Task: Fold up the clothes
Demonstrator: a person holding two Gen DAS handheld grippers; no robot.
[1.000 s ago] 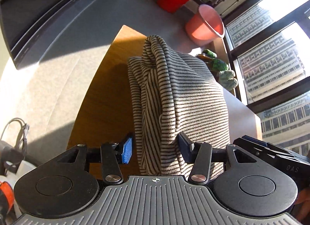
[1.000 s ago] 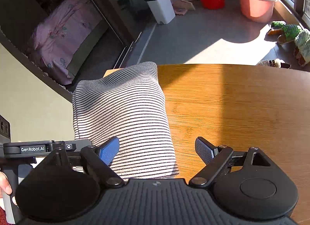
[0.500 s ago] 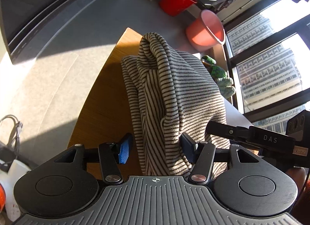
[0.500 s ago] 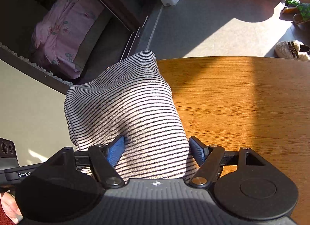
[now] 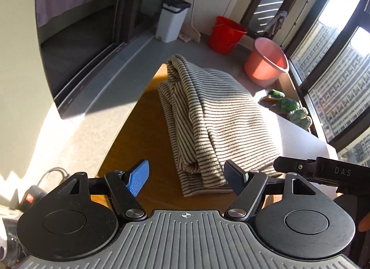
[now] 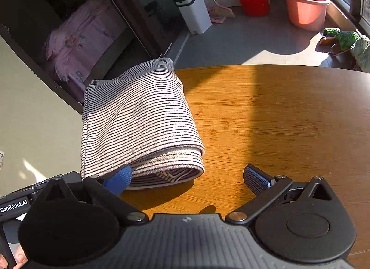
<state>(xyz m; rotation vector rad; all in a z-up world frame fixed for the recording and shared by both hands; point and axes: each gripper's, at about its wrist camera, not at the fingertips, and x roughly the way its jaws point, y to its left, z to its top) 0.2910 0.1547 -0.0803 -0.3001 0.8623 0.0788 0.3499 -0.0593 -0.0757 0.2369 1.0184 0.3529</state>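
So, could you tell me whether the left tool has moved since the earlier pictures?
Yes. The left tool has backed away from the striped garment lying on the wooden table; its jaws are opening and the cloth is no longer pinched between them.

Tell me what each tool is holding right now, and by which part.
Nothing. Both the left tool and right tool are opening, and the folded striped garment lies free on the table.

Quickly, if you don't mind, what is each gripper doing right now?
Left gripper: fingers opening, holding nothing; the striped garment lies free on the table.
Right gripper: fingers opening wide, holding nothing.
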